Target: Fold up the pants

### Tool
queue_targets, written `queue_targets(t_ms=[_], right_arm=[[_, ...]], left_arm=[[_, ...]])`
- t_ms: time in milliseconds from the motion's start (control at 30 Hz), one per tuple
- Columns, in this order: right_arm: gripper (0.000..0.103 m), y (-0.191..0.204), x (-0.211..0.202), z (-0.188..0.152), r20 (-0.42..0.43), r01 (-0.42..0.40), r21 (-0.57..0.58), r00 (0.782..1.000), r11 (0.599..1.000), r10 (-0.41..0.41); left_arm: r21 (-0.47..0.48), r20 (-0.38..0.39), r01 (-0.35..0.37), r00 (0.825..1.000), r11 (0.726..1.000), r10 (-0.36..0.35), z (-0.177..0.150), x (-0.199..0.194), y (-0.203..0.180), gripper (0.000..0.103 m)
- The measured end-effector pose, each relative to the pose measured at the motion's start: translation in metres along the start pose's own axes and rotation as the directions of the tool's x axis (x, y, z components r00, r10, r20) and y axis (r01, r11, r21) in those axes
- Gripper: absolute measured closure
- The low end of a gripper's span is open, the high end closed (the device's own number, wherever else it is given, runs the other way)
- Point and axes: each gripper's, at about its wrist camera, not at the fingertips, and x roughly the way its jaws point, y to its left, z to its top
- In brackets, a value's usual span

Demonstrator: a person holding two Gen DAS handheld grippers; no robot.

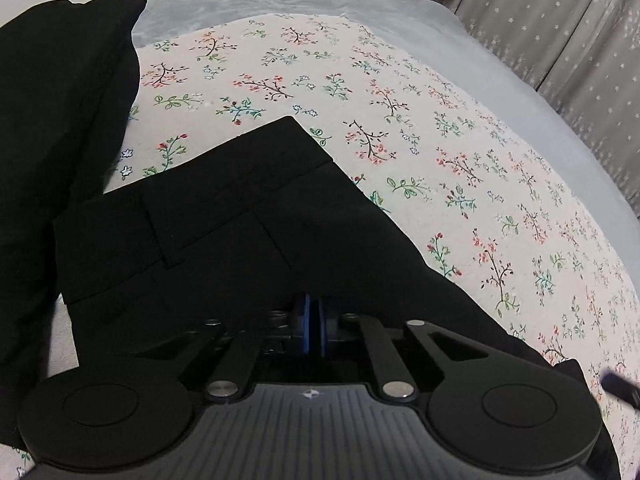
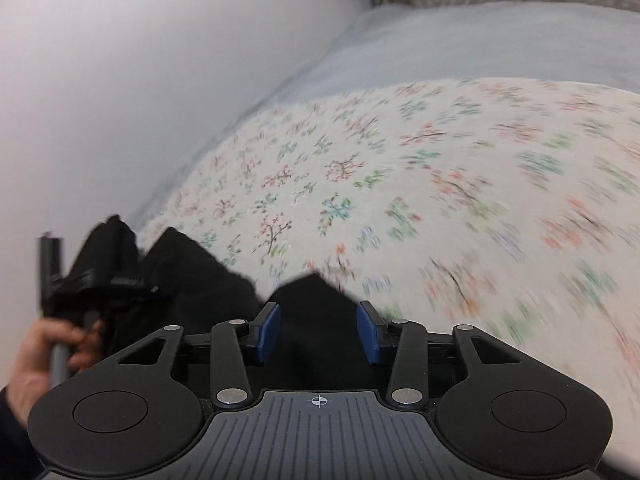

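Observation:
Black pants (image 1: 224, 232) lie on a floral bedspread (image 1: 440, 152), waistband and pocket end facing away, with another black part of the cloth (image 1: 60, 100) bunched at the left. My left gripper (image 1: 313, 320) is shut on the pants' near edge, blue pads pressed together on the cloth. My right gripper (image 2: 319, 330) is open, blue pads wide apart, hovering over a black corner of the pants (image 2: 312, 300). In the right wrist view the left gripper (image 2: 100, 280) and the hand holding it show at the left, against black cloth.
The floral bedspread (image 2: 440, 180) covers a bed with a pale blue sheet (image 1: 280, 4) at its far edge. A white wall (image 2: 120, 80) runs along the bed's side. A grey starred curtain (image 1: 560, 32) hangs at the far right. The right wrist view is motion blurred.

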Motion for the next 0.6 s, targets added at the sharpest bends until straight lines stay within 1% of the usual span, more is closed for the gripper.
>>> queue_targets(t_ms=[67, 100, 167, 200, 233, 267, 300, 333, 400, 433, 467, 533, 600], right_arm=[[0.063, 0.0, 0.026, 0.017, -0.033, 0.013, -0.025, 0.999, 1.0, -0.014], [0.063, -0.002, 0.036, 0.02, -0.049, 0.012, -0.028, 0.999, 1.0, -0.014], [0.063, -0.006, 0.057, 0.024, -0.104, -0.014, -0.036, 0.995, 0.999, 0.01], [0.071, -0.002, 0.064, 0.024, -0.128, -0.034, -0.059, 0.991, 0.998, 0.027], [0.089, 0.004, 0.067, 0.022, -0.151, -0.051, -0.085, 0.988, 0.995, 0.038], [0.096, 0.01, 0.071, 0.02, -0.179, -0.054, -0.119, 0.983, 0.991, 0.032], [0.1, 0.016, 0.075, 0.017, -0.197, -0.032, -0.162, 0.98, 0.986, -0.001], [0.101, 0.022, 0.075, 0.016, -0.196, -0.011, -0.195, 0.98, 0.981, -0.028], [0.102, 0.036, 0.071, 0.014, -0.157, 0.042, -0.263, 0.984, 0.964, -0.085], [0.102, 0.043, 0.068, 0.017, -0.121, 0.075, -0.291, 0.986, 0.954, -0.115], [0.102, 0.051, 0.057, 0.018, -0.066, 0.117, -0.31, 0.987, 0.943, -0.144], [0.103, 0.06, 0.035, 0.021, 0.044, 0.169, -0.291, 0.986, 0.942, -0.163], [0.103, 0.064, 0.02, 0.02, 0.118, 0.21, -0.264, 0.976, 0.941, -0.184]], left_arm=[[0.001, -0.011, 0.005, 1.0, 1.0, -0.005, 0.001, 0.003, 0.001, 0.083], [-0.008, -0.017, 0.011, 1.0, 1.0, -0.012, 0.003, 0.005, 0.003, 0.083], [-0.02, -0.029, 0.026, 0.999, 0.999, -0.027, 0.005, 0.005, 0.006, 0.083], [-0.025, -0.034, 0.031, 0.999, 0.999, -0.032, 0.005, 0.005, 0.008, 0.083], [-0.03, -0.038, 0.034, 0.999, 0.999, -0.035, 0.006, 0.006, 0.008, 0.084], [-0.034, -0.04, 0.036, 0.998, 0.999, -0.038, 0.006, 0.006, 0.01, 0.085], [-0.038, -0.042, 0.037, 0.998, 0.999, -0.038, 0.007, 0.007, 0.011, 0.086], [-0.044, -0.043, 0.036, 0.998, 0.998, -0.038, 0.007, 0.007, 0.011, 0.087], [-0.071, -0.042, 0.048, 0.998, 0.996, -0.051, 0.007, 0.005, 0.015, 0.087], [-0.075, -0.045, 0.053, 0.997, 0.996, -0.057, 0.008, 0.005, 0.016, 0.087], [-0.075, -0.044, 0.056, 0.997, 0.996, -0.06, 0.008, 0.004, 0.017, 0.088], [-0.076, -0.04, 0.055, 0.997, 0.996, -0.058, 0.01, 0.003, 0.02, 0.088], [-0.08, -0.043, 0.055, 0.997, 0.995, -0.059, 0.01, 0.004, 0.022, 0.087]])
